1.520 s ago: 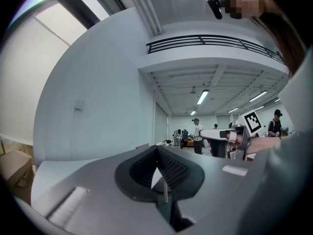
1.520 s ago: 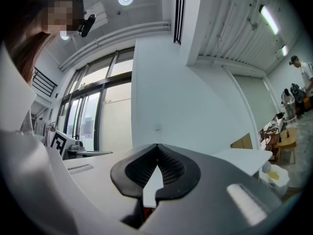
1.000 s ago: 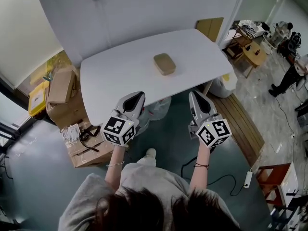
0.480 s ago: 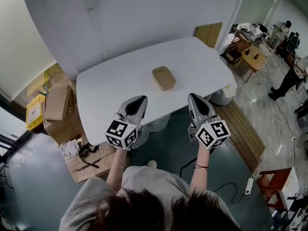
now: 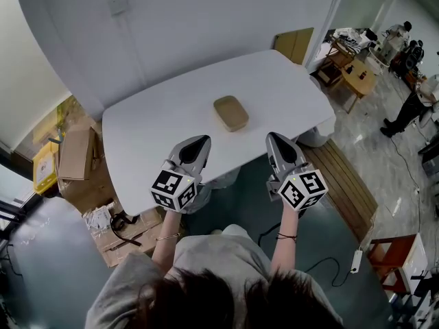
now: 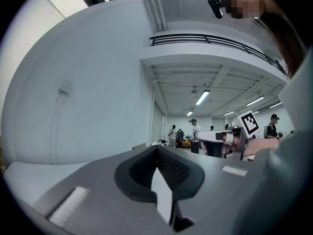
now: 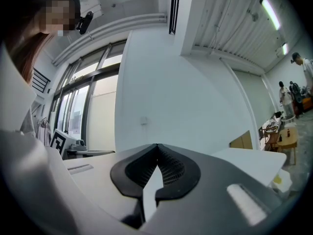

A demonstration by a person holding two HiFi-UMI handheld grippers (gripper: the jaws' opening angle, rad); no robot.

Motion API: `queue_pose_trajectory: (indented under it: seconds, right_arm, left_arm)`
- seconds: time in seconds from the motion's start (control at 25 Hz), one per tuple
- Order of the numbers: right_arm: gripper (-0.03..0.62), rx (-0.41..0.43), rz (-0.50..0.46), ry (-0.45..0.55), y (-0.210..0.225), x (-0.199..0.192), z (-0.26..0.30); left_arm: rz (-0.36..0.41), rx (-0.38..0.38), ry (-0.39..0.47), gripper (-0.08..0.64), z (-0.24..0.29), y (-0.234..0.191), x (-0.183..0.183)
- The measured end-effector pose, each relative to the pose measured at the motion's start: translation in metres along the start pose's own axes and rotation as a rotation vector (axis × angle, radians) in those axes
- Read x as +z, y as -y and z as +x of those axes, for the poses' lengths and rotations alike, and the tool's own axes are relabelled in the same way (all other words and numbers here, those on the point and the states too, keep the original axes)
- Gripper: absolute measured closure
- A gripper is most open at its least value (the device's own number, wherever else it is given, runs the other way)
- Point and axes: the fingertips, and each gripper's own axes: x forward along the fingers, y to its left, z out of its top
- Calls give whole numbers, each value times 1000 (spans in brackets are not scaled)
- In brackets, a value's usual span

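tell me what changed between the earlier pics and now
The person has come forward, bringing the left gripper and right gripper nearer to the tan box on the white table. Nothing was gripped or let go. Both grippers stay shut and empty, side by side, and the box has not moved on the table.

**No words or numbers to read**

Nothing legible shows anywhere. The only signs are black-and-white square code markers on the faces of the left cube [image 5: 173, 187] and the right cube [image 5: 302, 189], both just off the desk's [image 5: 158, 122] near edge. They bear patterns, not letters or digits.
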Motion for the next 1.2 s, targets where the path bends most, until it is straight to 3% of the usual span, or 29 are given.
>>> queue_pose_trajectory:
  seconds: [0.52, 1.2]
  right_arm:
    - [578, 13, 57, -41, 32, -10, 29]
    - [578, 195, 56, -117, 107, 5, 123]
  left_arm:
    - [-13, 59, -40, 571, 21, -19, -9]
    - [-41, 230, -35, 571, 101, -57, -3]
